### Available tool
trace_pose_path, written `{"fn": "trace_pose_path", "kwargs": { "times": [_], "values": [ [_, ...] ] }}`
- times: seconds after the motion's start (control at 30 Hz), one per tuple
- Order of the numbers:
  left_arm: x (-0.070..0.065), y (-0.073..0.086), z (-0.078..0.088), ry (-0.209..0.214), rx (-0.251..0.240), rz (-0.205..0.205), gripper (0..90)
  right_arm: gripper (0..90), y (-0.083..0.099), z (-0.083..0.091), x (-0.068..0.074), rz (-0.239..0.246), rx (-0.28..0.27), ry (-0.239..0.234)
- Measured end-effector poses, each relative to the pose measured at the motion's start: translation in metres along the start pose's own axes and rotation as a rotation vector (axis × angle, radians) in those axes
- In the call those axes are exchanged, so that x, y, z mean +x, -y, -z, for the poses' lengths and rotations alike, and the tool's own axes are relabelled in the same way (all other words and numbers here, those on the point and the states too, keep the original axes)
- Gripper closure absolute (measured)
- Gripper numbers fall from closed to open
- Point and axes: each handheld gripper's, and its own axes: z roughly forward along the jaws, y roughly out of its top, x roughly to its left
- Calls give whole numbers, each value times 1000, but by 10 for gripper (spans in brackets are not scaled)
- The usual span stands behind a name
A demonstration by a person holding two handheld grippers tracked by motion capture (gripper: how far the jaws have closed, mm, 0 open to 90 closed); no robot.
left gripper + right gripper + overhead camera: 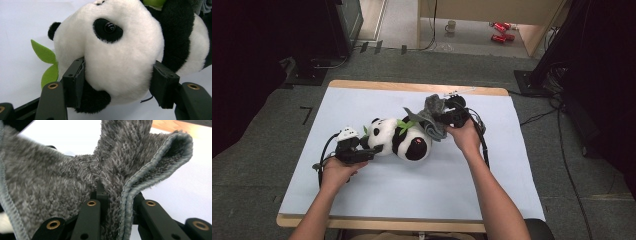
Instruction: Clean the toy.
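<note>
With my left gripper (pixel 117 82) clamped on the head of the black-and-white plush panda (pixel 399 138) and my right gripper (pixel 115 195) pinching the fuzzy grey cloth (pixel 62 177) just above its body, I'd lower the cloth gently, keeping the head steady.

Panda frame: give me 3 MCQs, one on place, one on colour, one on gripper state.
1. Where does the panda lie?
A on the floor
B on the table
C in a box
2. What colour is the cloth?
A grey
B red
C yellow
3. What does the left gripper do?
A hangs open in the air
B clamps the cloth
C clamps the panda's head

B: it lies on the pale table.
A: grey pile in the right gripper.
C: both pads press into the white head.
</note>
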Motion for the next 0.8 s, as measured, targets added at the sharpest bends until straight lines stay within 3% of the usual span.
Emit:
{"fn": "trace_pose_path", "kwargs": {
  "times": [0.23, 0.33, 0.53, 0.67, 0.8],
  "values": [
    [3, 2, 1, 12, -7, 7, 370, 781, 2, 12, -20, -44, 32, 37],
    [2, 2, 0, 9, -9, 6, 370, 782, -5, 21, -21, -47, 5, 26],
    [2, 2, 0, 9, -6, 2, 370, 781, -28, 31, -1, -19, -62, -32],
    [2, 2, 0, 8, -6, 3, 370, 780, -35, 20, 14, 0, -58, -67],
    [2, 2, 0, 8, -4, 3, 370, 781, -35, 3, 21, -2, -22, -74]
  ]
}}
